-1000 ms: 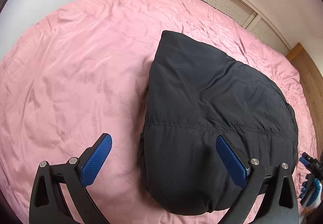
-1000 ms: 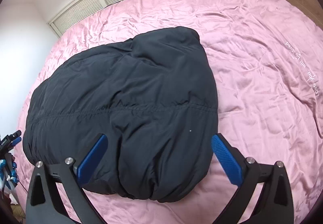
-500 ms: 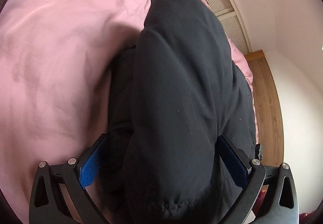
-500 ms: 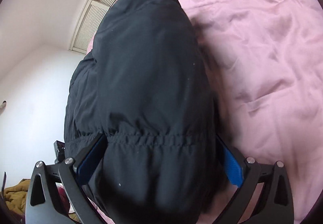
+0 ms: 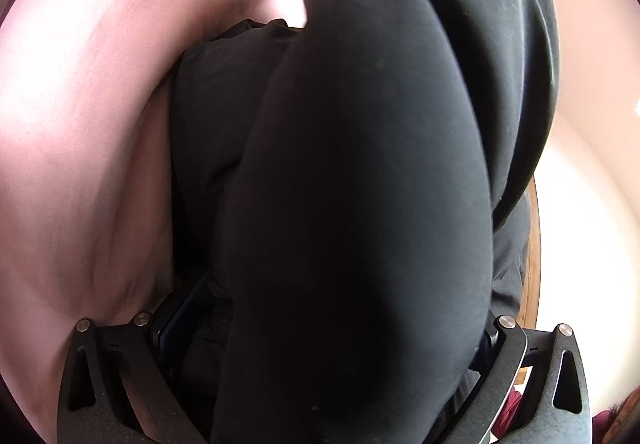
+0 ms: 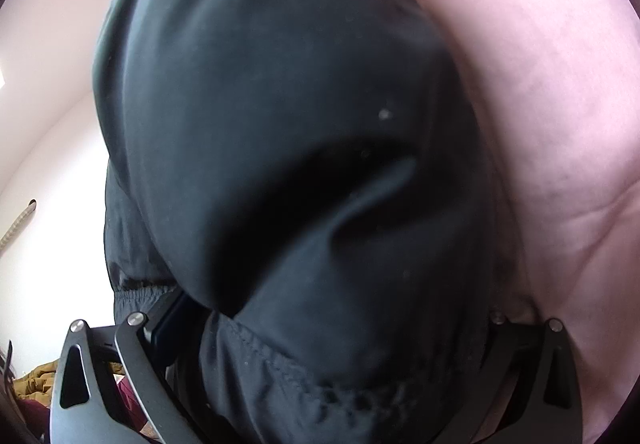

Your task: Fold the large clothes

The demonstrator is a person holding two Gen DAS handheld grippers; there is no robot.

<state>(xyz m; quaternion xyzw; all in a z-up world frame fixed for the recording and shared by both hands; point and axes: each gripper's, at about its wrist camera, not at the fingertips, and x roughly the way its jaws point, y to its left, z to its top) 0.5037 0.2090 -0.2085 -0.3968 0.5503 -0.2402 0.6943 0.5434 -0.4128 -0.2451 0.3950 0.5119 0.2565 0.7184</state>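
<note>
We've got L hand-held gripper [image 5: 328, 336] & R hand-held gripper [image 6: 332, 328] both spread wide round black jacket [image 5: 360, 164] on pink bed [image 5: 80, 124], not clamped

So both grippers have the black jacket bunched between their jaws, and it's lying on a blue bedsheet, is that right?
Not quite: the bedsheet is pink, not blue, as the right wrist view shows plainly. The rest holds: the black jacket is bunched between the jaws of the left gripper and the right gripper.
</note>
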